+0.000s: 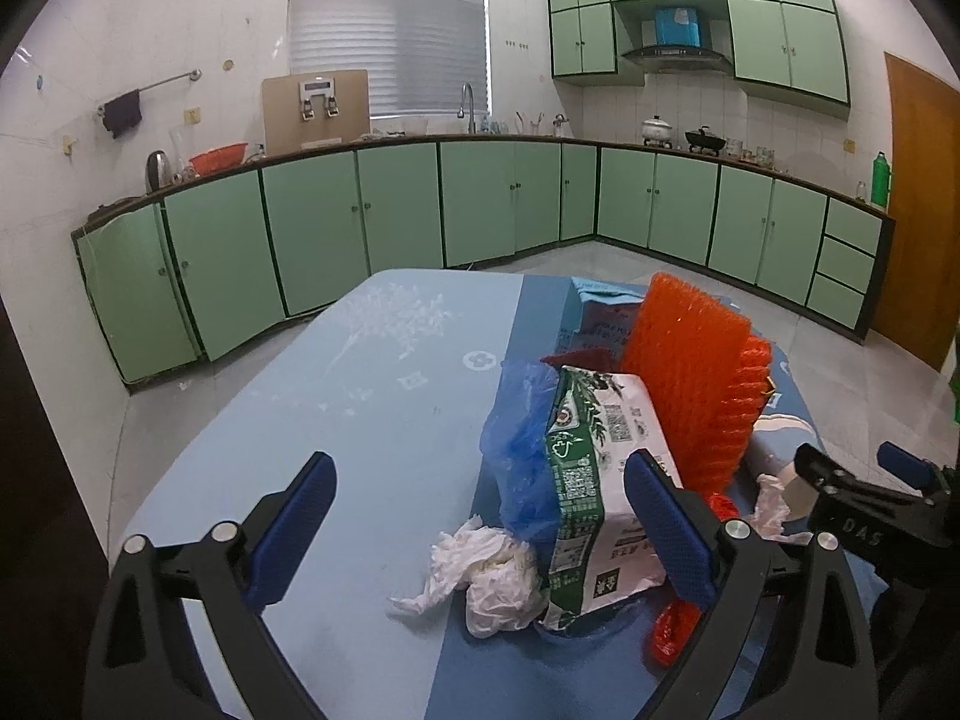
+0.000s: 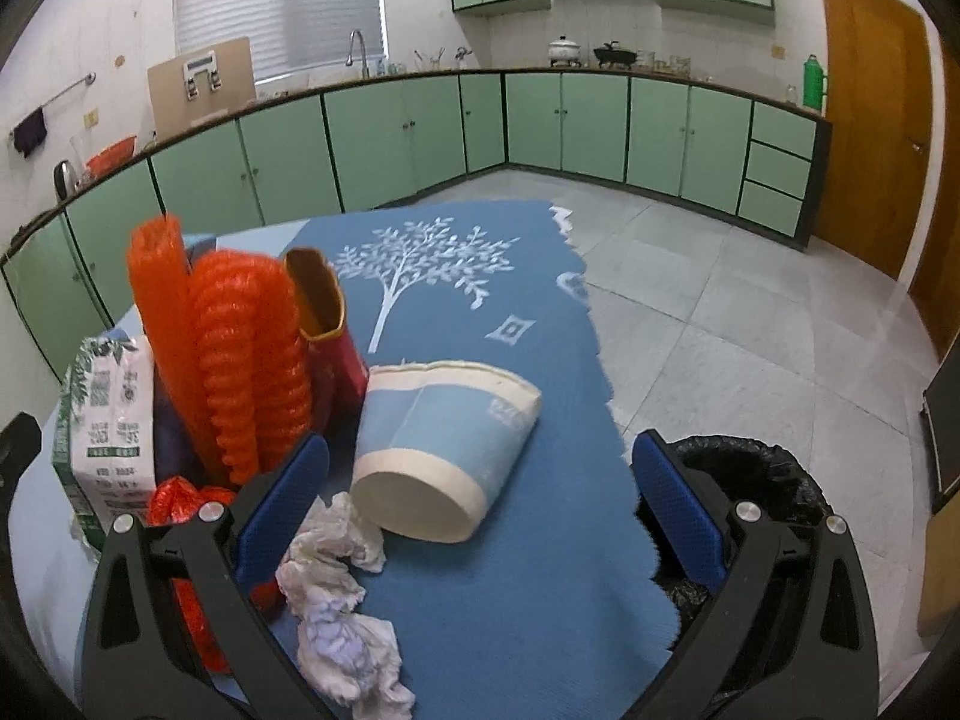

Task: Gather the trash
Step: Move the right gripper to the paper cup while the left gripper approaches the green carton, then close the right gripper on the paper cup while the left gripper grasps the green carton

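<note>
Trash is piled on a blue tablecloth [image 1: 372, 396]. My left gripper [image 1: 480, 534] is open around a crumpled white tissue [image 1: 486, 576], a blue plastic bag [image 1: 522, 456] and a green-and-white carton [image 1: 594, 480]; its right finger lies against the carton. Orange foam netting [image 1: 690, 378] stands behind. My right gripper [image 2: 480, 516] is open over a tipped blue paper cup [image 2: 444, 450] and a crumpled tissue [image 2: 342, 600]. The orange netting [image 2: 240, 354], the carton [image 2: 108, 420] and a red-and-gold box [image 2: 324, 312] sit to its left. The right gripper [image 1: 852, 480] shows at the left view's right edge.
A bin lined with a black bag [image 2: 756, 480] stands on the tiled floor by the table's right edge. Green kitchen cabinets [image 1: 420, 210] line the far walls, with a wooden door [image 2: 870, 114] at the right. The table's left half [image 1: 300, 420] holds only the cloth.
</note>
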